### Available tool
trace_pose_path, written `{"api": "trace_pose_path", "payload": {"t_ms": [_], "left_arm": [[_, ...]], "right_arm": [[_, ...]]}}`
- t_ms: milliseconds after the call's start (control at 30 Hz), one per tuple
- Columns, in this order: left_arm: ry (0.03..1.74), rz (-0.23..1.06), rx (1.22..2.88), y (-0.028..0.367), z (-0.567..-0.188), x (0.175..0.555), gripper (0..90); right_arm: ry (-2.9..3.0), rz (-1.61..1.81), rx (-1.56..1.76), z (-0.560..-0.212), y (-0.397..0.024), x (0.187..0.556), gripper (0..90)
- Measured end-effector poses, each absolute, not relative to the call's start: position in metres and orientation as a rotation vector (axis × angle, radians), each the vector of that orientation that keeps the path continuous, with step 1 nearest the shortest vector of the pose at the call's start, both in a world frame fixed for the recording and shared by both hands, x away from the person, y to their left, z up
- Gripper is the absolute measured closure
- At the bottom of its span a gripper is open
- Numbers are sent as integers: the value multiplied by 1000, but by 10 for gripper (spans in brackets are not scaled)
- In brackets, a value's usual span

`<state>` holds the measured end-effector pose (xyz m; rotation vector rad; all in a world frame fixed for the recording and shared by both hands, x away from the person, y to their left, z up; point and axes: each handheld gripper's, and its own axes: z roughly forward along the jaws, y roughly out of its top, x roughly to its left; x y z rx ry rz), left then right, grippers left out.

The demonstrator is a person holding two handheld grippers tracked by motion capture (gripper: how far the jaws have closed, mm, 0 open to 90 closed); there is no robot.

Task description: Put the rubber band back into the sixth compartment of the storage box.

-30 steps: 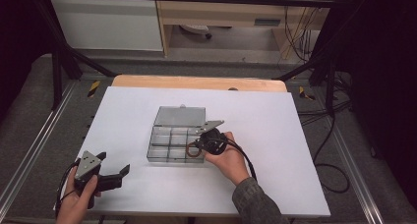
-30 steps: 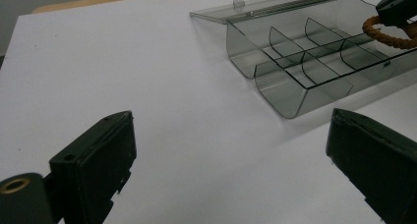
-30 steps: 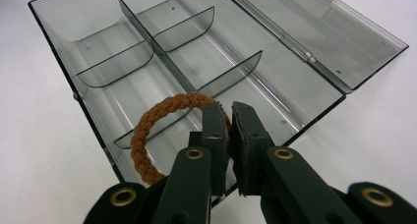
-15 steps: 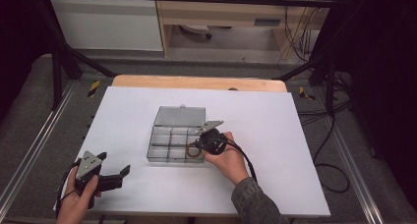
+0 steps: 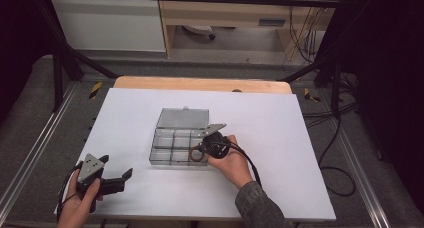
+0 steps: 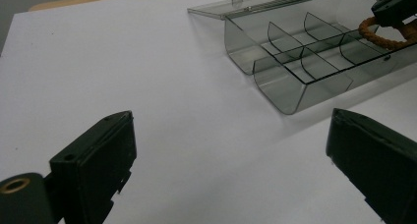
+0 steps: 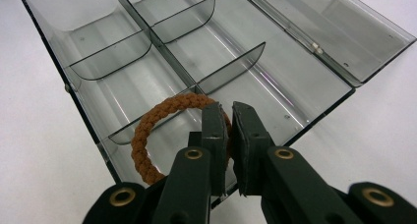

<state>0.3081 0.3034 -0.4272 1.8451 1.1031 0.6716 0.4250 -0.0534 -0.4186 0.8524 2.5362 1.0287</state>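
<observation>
The right gripper [image 7: 225, 117] is clamping a brown braided ring [image 7: 147, 130] over the unlabelled clear compartment box [image 7: 74, 17]; the left gripper [image 6: 231, 150], beside the box, is gaping wide.

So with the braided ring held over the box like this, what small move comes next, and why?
Probably a short lowering, then release. The right gripper is shut on the brown braided ring, which hangs over a near-corner compartment of the open clear organizer box, not yet resting inside. The left gripper waits open, aside.

Right gripper [image 7: 226, 116] fingers pinched, left gripper [image 6: 231, 150] fingers spread.
</observation>
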Motion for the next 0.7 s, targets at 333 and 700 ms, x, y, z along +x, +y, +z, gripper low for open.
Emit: {"api": "trace_pose_path", "payload": {"t_ms": [333,700], "left_arm": [[1100,672,1848,303,-427,308,50],[1100,673,1850,303,-428,308,50]], "right_arm": [[2527,1071,855,-415,-54,422,761],[2513,1124,855,-413,-54,420,764]]}}
